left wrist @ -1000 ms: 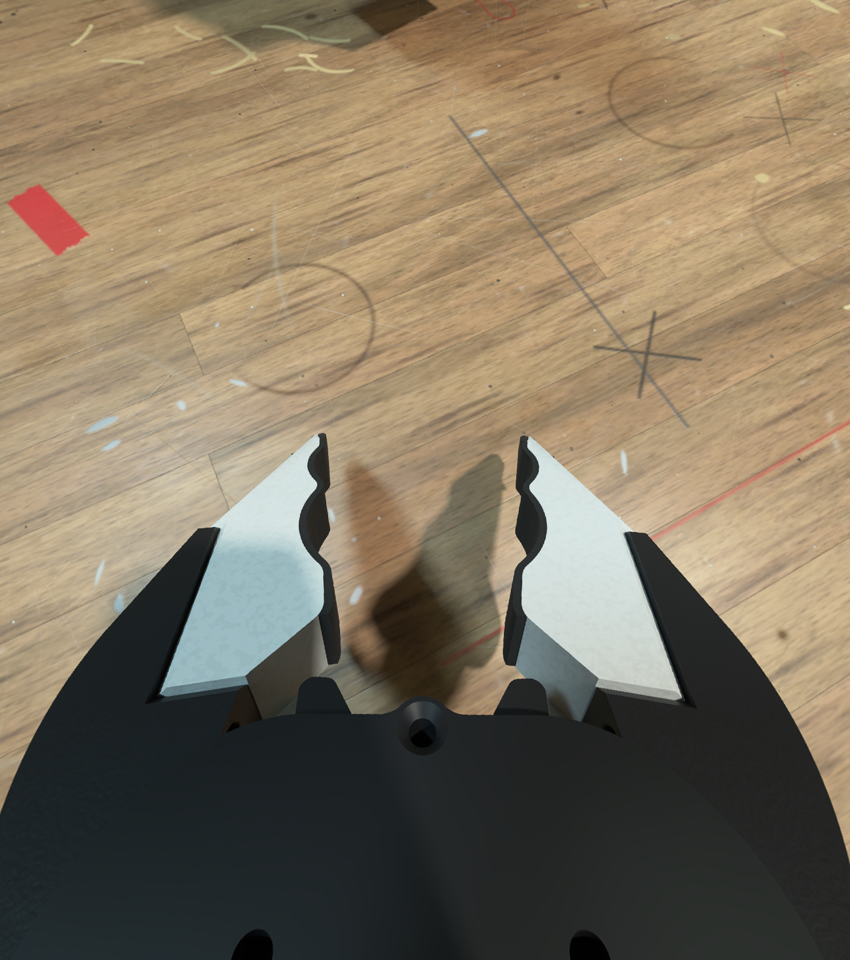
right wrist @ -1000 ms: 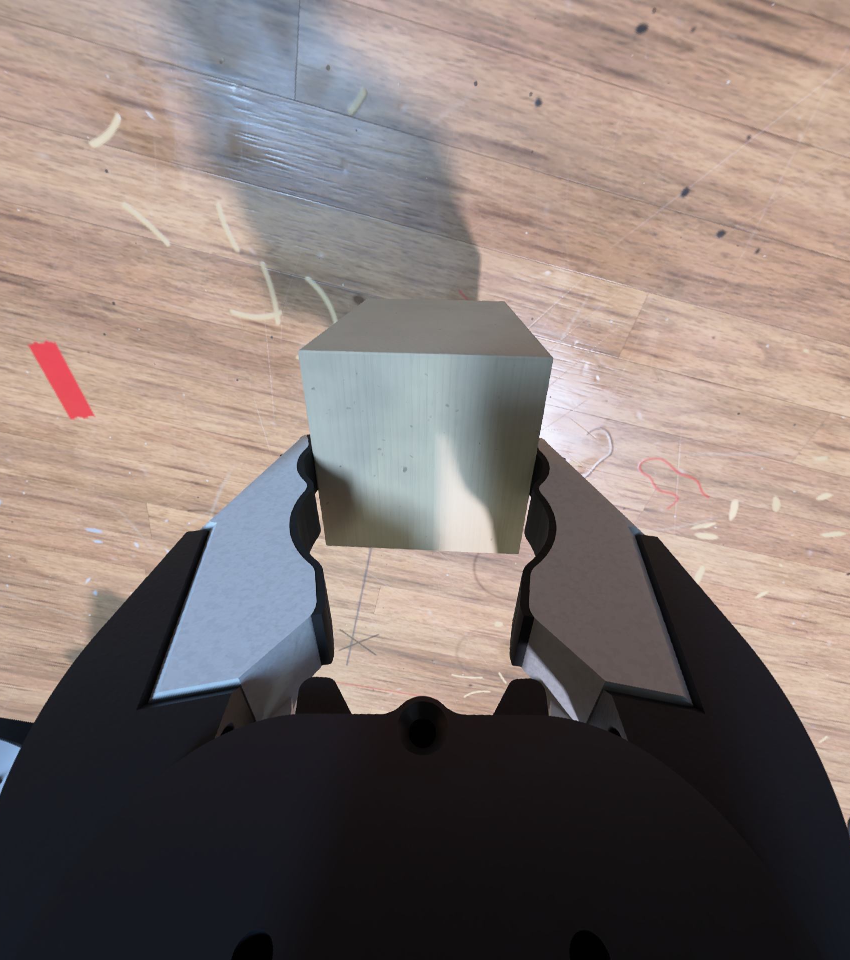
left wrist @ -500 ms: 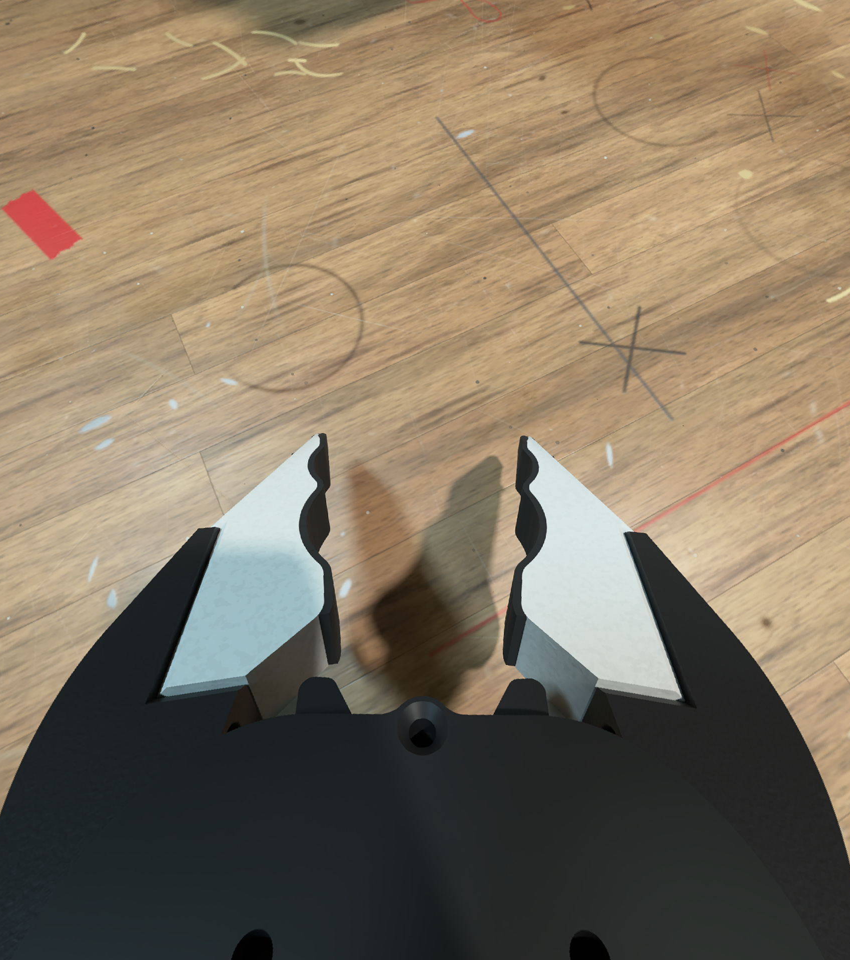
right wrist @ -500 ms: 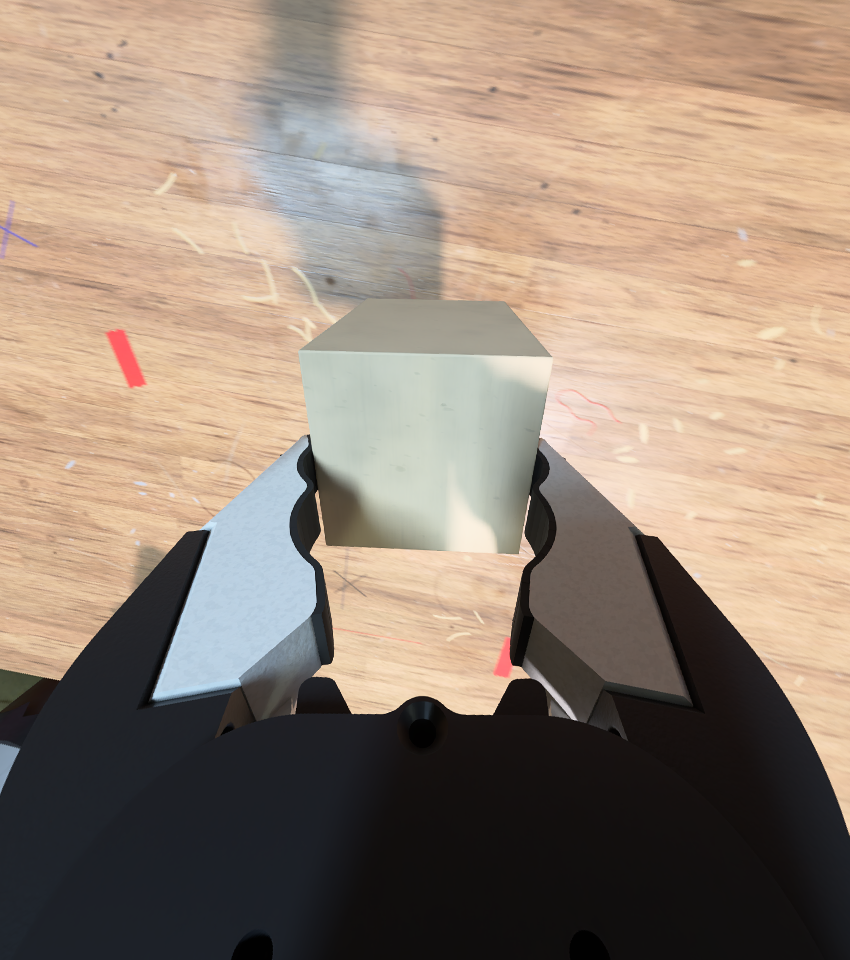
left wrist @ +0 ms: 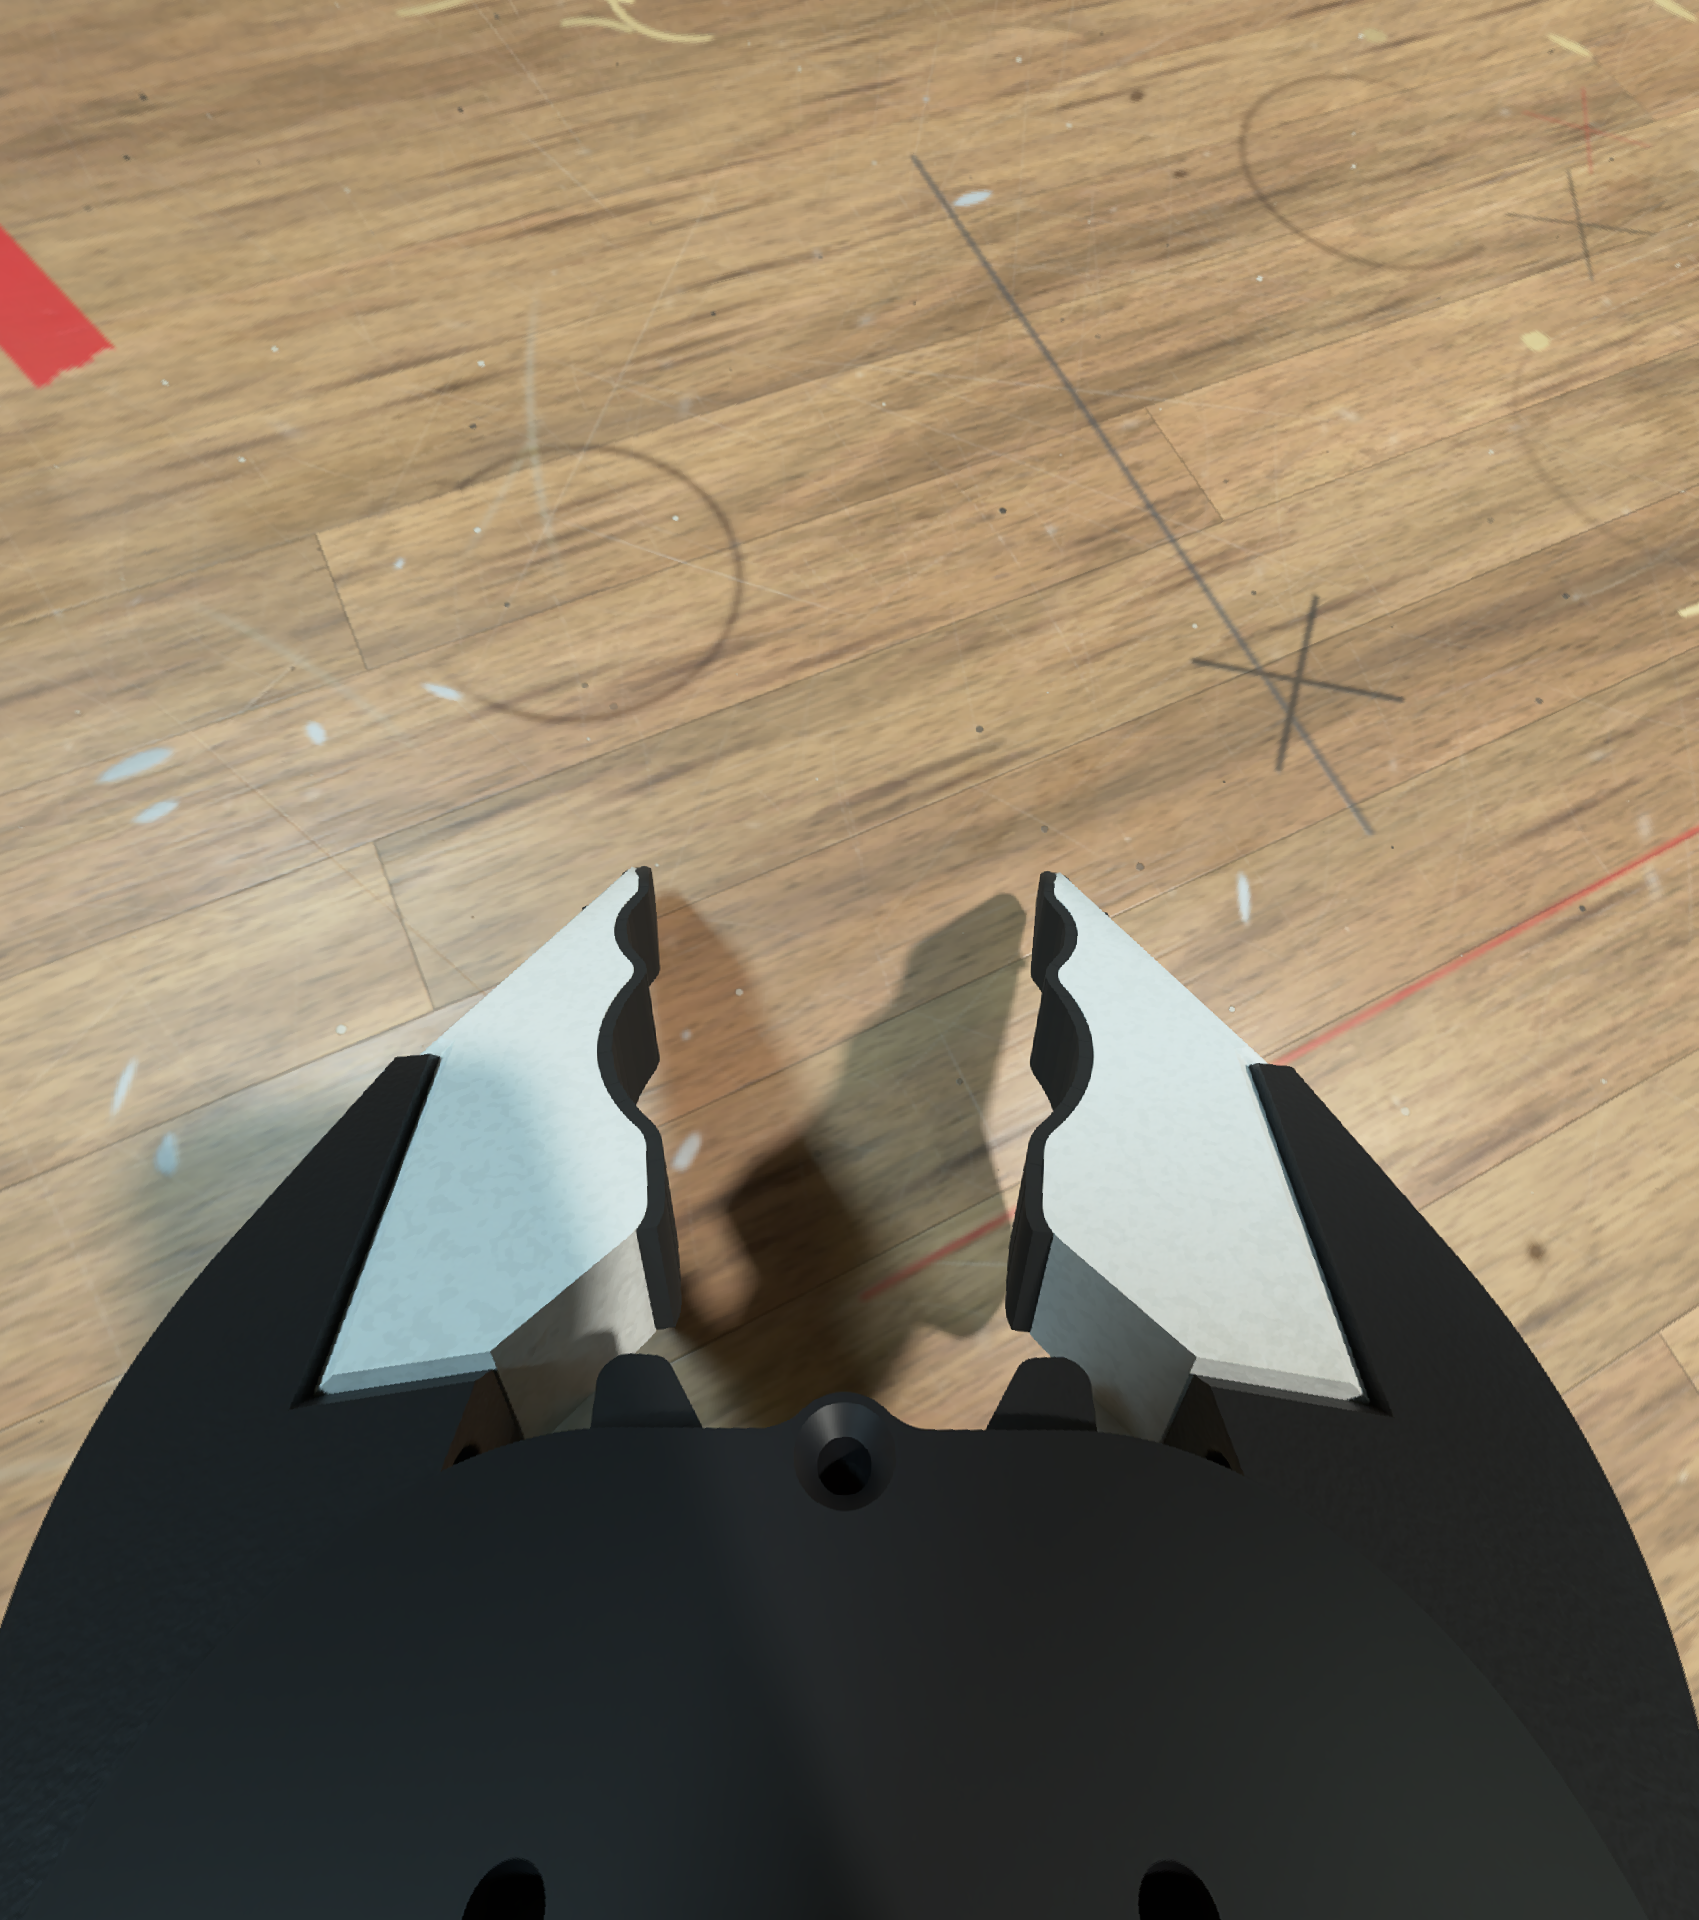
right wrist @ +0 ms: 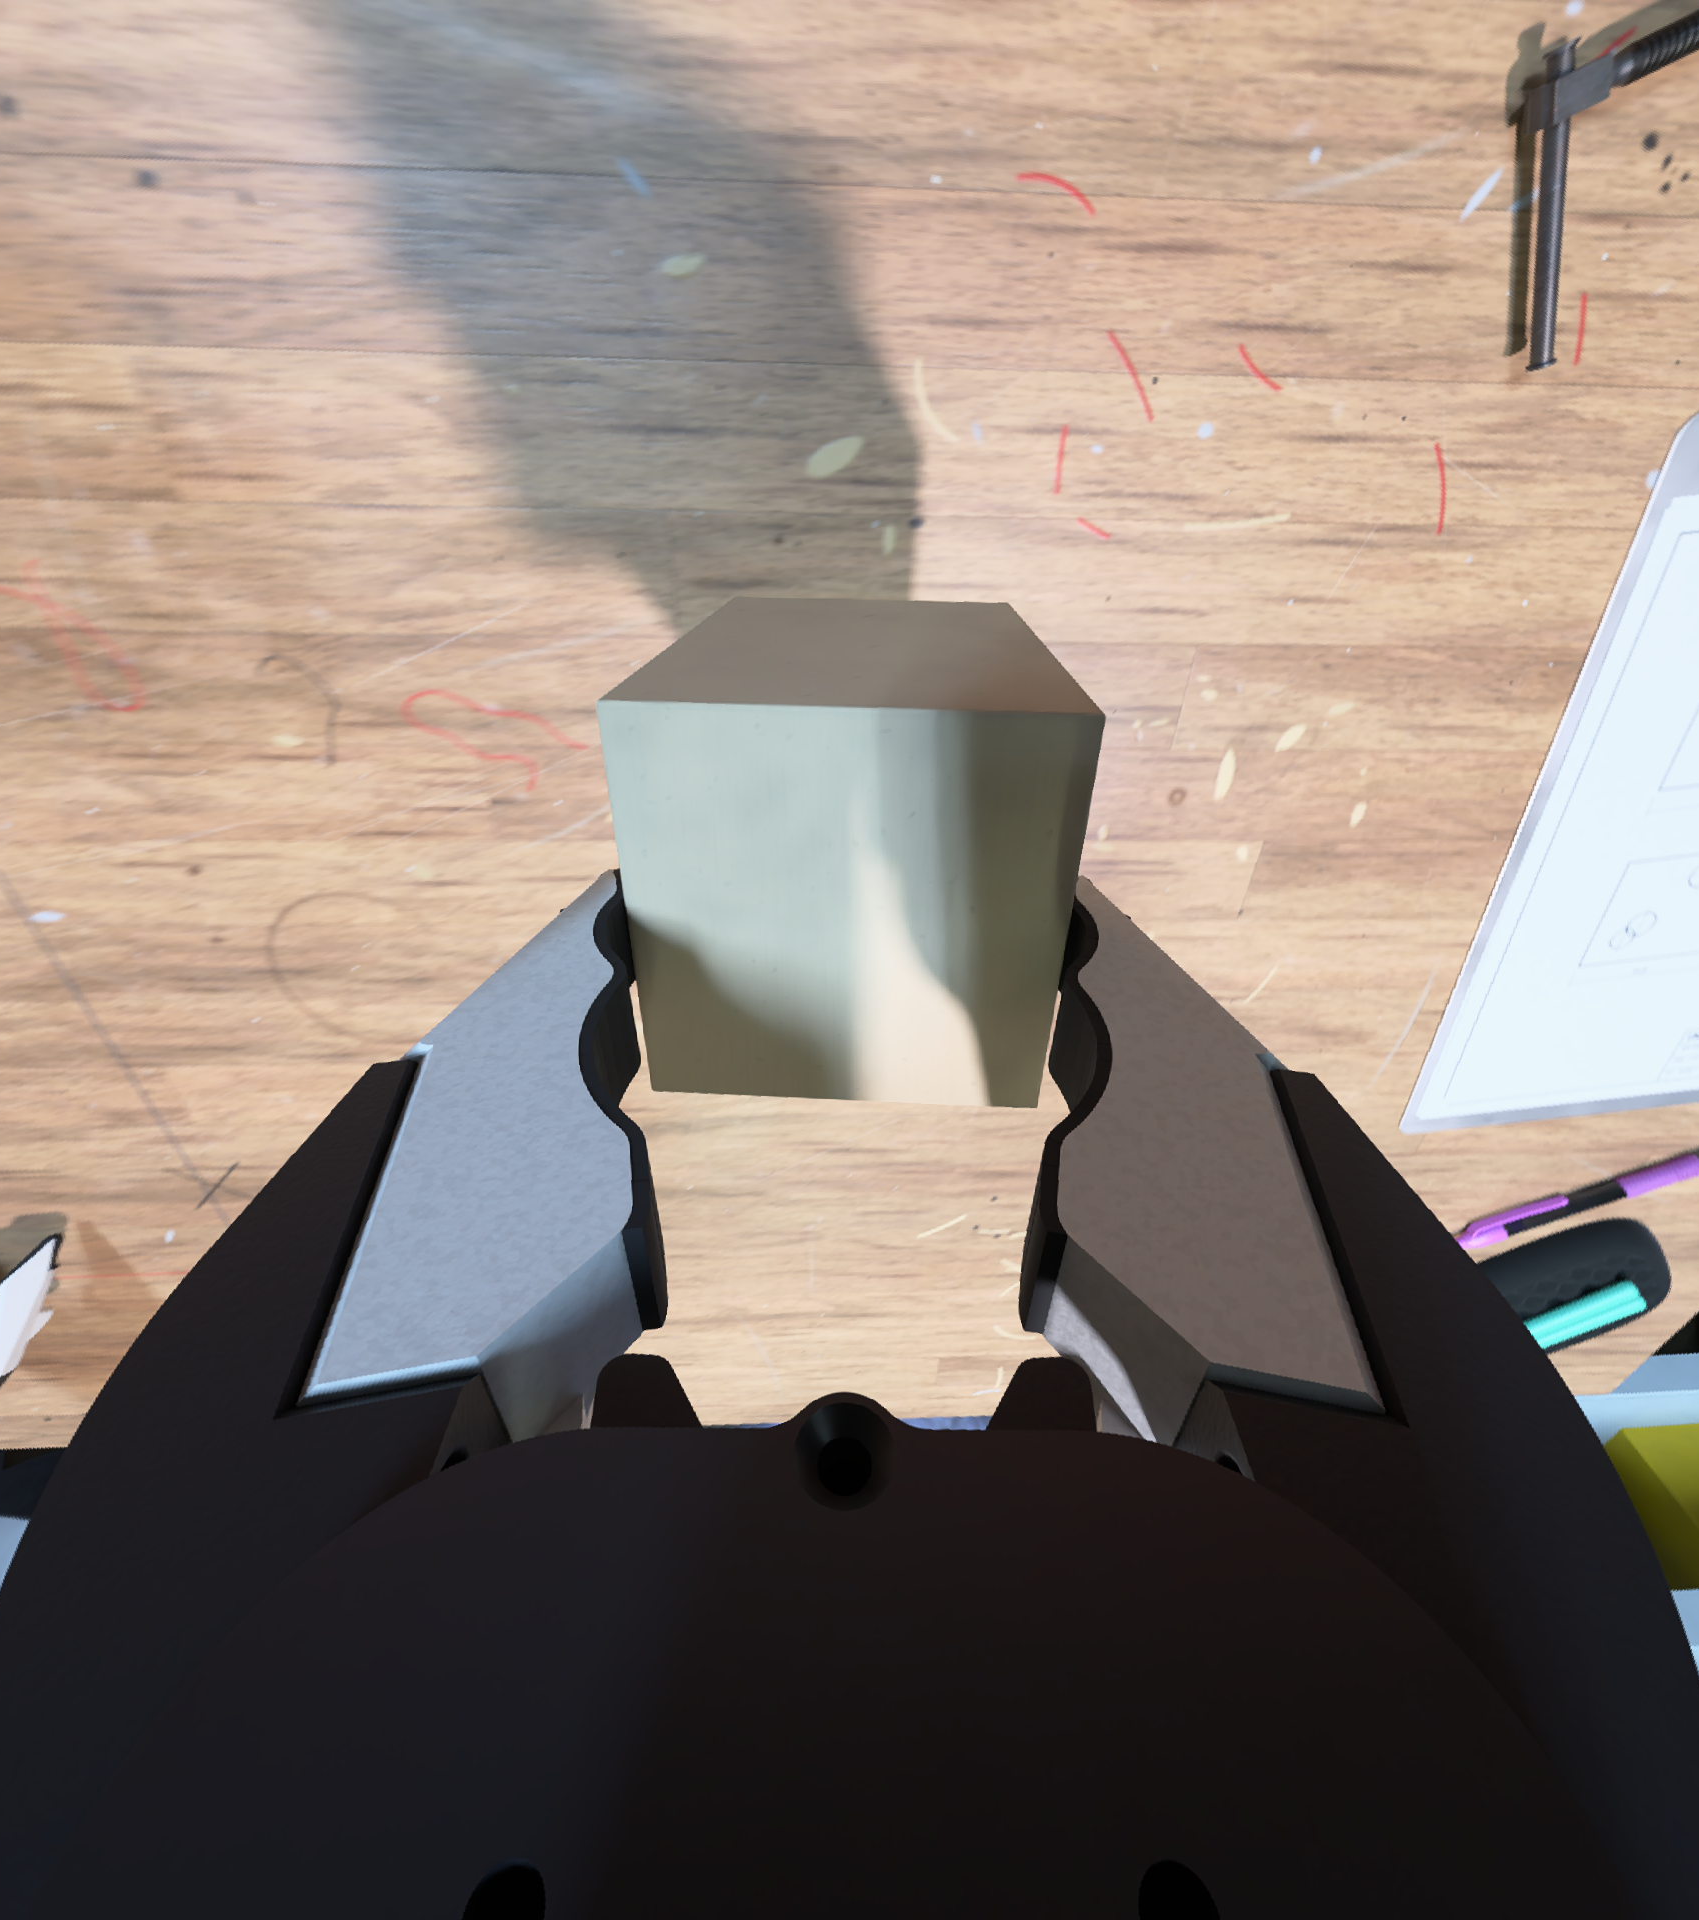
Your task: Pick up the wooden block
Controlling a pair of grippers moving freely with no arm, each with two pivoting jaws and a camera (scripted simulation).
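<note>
The right hand-held gripper (right wrist: 847,914) is clamped on the wooden block (right wrist: 850,894), its two fingers pressing the pale cube's left and right sides; the block looks lifted clear of the bench (right wrist: 201,520), though the wide-angle view makes this uncertain. The left hand-held gripper (left wrist: 843,883) hangs over bare planks with its jaws parted and holds nothing. A clipboard (right wrist: 1634,831) lies to the right

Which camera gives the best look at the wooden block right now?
The right wrist view. The wooden block fills its centre, clamped between the right tongs, with its top and near face both visible. The left wrist view shows none of it, only the empty left tongs over the bench.
</note>
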